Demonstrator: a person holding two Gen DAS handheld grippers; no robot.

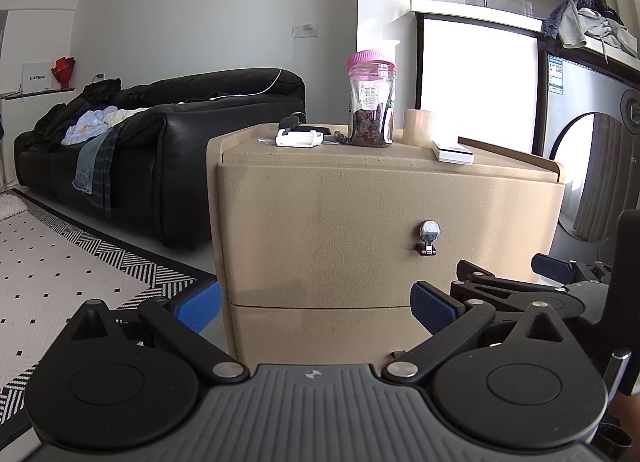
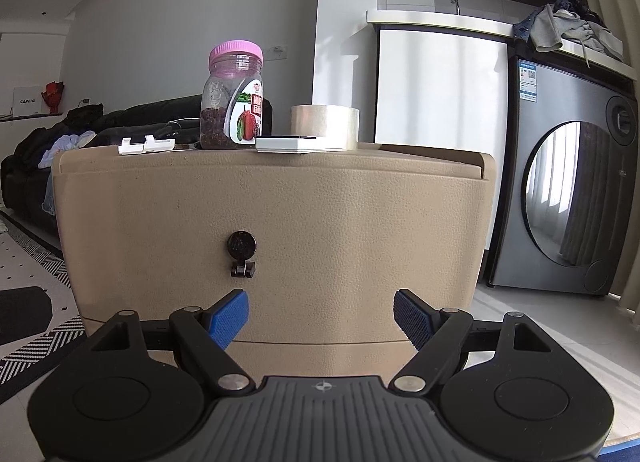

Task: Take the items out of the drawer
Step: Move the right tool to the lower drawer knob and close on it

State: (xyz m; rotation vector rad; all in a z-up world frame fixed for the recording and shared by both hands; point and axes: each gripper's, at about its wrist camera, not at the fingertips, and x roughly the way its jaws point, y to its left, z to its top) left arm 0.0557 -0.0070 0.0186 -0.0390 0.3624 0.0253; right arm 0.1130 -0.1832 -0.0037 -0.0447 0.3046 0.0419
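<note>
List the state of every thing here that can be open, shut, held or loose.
Top drawer: shut.
Bottom drawer: shut.
Jar: upright, lid on.
Tape roll: lying flat on the cabinet top.
Washer door: shut.
Left gripper: open, empty.
Right gripper: open, empty.

Daylight enters from the right of both views — in the left wrist view the white panel (image 1: 478, 86) behind the cabinet is blown out to featureless glare, while the sofa (image 1: 160, 134) on the far side sits in deep shadow with little detail. The cabinet front (image 2: 276, 222) is evenly lit and sharp enough to show its grain, with a soft shadow along its lower edge. Fisheye distortion bows walls and cabinet edges outward, the corners vignette to black, and the washing machine door (image 2: 568, 194) mirrors bright curtains.
</note>
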